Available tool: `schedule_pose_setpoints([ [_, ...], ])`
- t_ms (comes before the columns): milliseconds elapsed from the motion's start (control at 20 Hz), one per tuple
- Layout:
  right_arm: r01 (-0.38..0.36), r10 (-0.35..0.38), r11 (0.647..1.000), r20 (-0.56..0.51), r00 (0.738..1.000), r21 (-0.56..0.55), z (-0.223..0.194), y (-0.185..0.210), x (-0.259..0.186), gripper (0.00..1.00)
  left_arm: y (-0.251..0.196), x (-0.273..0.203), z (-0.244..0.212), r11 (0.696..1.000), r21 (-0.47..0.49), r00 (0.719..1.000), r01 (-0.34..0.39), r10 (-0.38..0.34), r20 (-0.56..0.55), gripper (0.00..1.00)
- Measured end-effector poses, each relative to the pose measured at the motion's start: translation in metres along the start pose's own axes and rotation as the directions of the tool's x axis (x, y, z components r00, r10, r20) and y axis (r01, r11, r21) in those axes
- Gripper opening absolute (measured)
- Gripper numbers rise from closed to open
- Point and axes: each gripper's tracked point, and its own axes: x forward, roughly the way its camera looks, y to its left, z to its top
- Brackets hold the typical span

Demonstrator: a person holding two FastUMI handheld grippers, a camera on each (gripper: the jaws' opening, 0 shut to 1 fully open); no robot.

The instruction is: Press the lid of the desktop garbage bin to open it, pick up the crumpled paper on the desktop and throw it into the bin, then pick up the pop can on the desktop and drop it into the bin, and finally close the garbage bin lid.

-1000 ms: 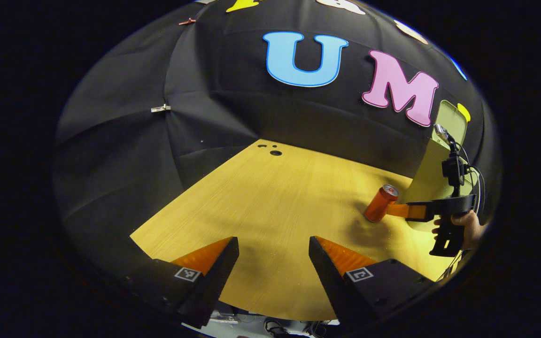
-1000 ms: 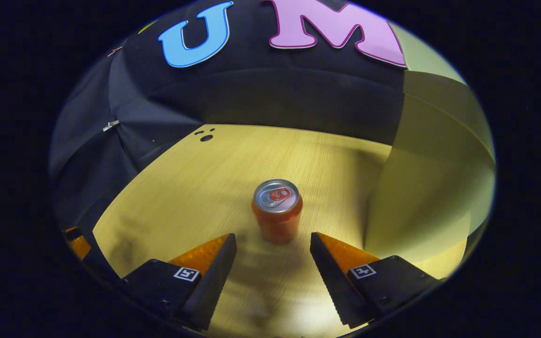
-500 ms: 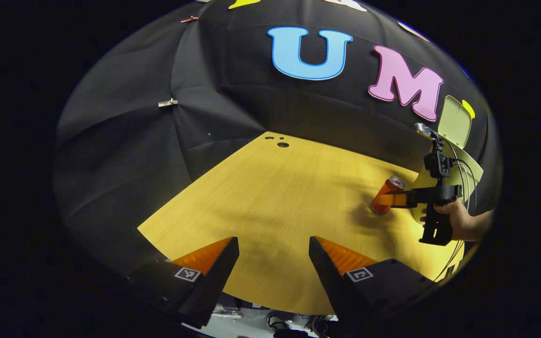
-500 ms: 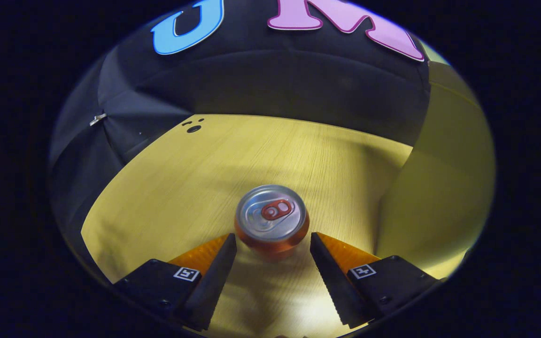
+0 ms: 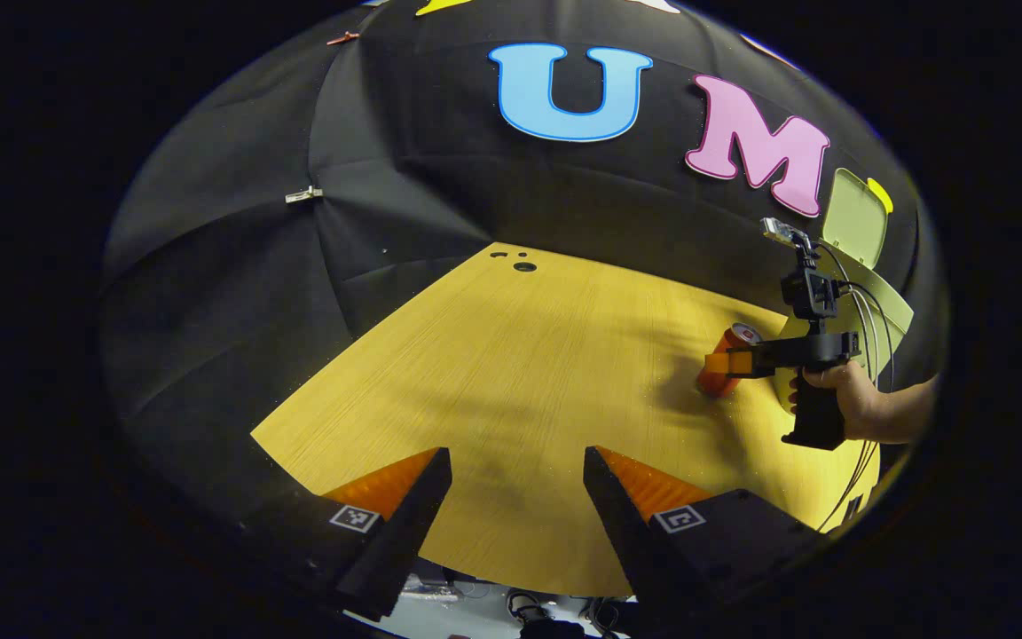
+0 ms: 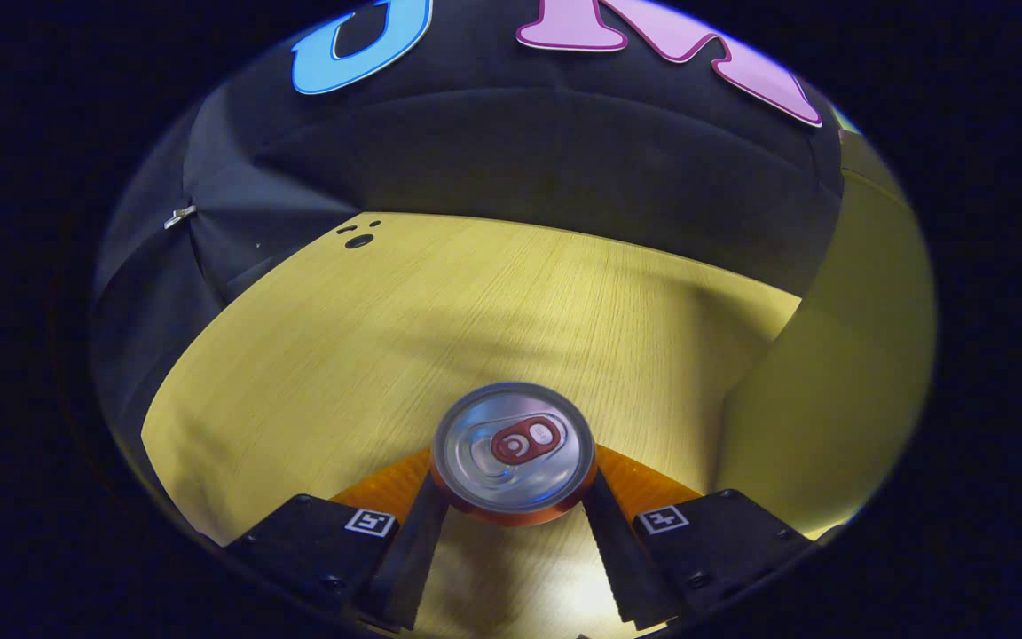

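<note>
table (image 5: 511,355): yellow wood-grain | on it: pop can (image 6: 511,453) upright, garbage bin (image 6: 830,399) just beside it

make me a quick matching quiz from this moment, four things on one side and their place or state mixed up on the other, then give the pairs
Things:
1. pop can
2. bin lid
3. left gripper
4. right gripper

States:
a. open, holding nothing, over the table's near edge
b. flipped up
c. upright on the table, between two fingers
d. fingers against the can's sides

Pairs: 1-c, 2-b, 3-a, 4-d

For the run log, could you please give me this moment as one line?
phase: grasping pop can | right tongs: closed on can, upright on table | left tongs: open, empty | bin: lid open
</note>
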Motion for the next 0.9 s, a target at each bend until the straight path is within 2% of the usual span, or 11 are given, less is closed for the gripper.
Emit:
schedule_pose_setpoints([
  [200, -0.005, 0.006, 1.0, 0.034, 0.999, -0.022, 0.014, -0.003, -0.021, 0.83, -0.006, 0.001, 0.003, 1.0, 0.008, 1.0, 0.022, -0.022, 0.01, 0.96],
  [550, -0.031, 0.044, 0.996, 0.148, 0.988, -0.089, 0.059, 0.008, -0.091, 0.83, -0.021, 0.006, 0.0, 0.996, 0.016, 0.996, 0.083, -0.084, 0.037, 0.96],
  [900, -0.006, 0.035, 0.996, 0.317, 0.948, -0.092, 0.119, 0.002, -0.178, 0.83, -0.028, -0.005, -0.011, 0.986, 0.06, 0.986, 0.158, -0.161, 0.043, 0.96],
])
